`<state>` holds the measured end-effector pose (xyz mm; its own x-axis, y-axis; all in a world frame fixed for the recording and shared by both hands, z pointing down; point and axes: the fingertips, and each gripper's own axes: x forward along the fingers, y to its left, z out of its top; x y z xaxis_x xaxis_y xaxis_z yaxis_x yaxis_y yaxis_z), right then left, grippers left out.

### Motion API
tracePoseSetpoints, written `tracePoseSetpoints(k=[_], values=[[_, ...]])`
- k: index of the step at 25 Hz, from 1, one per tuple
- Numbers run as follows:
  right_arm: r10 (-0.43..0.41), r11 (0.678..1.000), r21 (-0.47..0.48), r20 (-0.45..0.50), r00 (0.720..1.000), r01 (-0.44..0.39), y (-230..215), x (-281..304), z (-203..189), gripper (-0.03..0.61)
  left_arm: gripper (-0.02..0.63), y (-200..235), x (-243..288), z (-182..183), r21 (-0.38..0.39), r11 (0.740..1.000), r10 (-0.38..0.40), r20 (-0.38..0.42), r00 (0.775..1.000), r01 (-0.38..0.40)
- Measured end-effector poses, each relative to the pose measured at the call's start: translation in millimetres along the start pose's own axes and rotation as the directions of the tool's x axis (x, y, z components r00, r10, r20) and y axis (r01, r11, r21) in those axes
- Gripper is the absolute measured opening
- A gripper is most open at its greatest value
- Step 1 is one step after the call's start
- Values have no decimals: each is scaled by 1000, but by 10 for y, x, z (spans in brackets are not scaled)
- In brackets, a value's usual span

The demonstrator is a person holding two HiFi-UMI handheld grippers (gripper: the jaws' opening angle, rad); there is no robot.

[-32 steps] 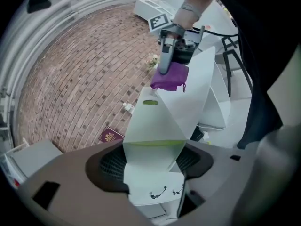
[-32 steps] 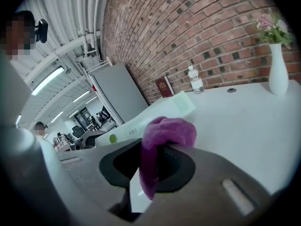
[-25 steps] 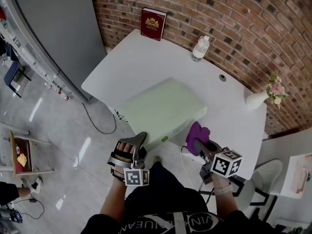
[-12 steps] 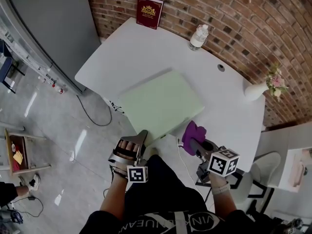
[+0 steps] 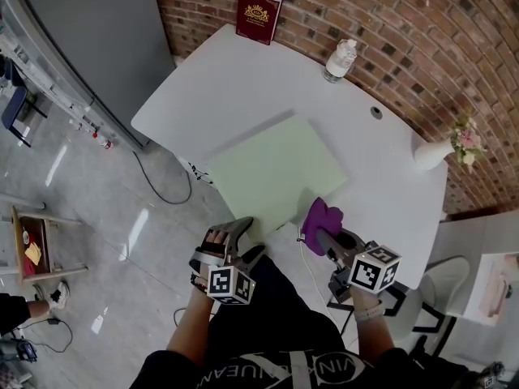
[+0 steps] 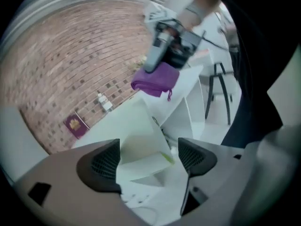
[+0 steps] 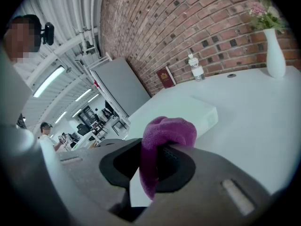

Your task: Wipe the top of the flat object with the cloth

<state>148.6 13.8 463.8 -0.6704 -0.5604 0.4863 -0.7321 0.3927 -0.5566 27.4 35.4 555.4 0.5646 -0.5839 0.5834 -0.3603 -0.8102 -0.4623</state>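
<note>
Grips a bunched purple cloth (image 7: pixel 167 126) in the closed jaws of the right gripper (image 7: pixel 157 161), just beside the near long edge of the pale green flat object (image 5: pixel 276 177). Spreads the empty jaws of the left gripper (image 6: pixel 148 161), opening wide, off its near corner. Likely calls for a forward-left reach onto its top, on the white desk (image 5: pixel 243 79).

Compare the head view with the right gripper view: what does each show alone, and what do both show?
Head view only: the black cable on the floor and the wooden stand. Right gripper view only: ceiling lights and a distant office area. Both: the right gripper shut on the purple cloth, the pale green flat object, red book, bottle and vase.
</note>
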Motion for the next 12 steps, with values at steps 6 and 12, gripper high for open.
tracePoseSetpoints(k=[6,12], values=[[188,978,-98,14,982,-186,335,248,261,61,354,324,-267,212,-520,836,-35,267,963,175],[313,913,-235,-117,942,-333,714,774,529,61,90,855,-620,140,-751,637,185,368,911,174]])
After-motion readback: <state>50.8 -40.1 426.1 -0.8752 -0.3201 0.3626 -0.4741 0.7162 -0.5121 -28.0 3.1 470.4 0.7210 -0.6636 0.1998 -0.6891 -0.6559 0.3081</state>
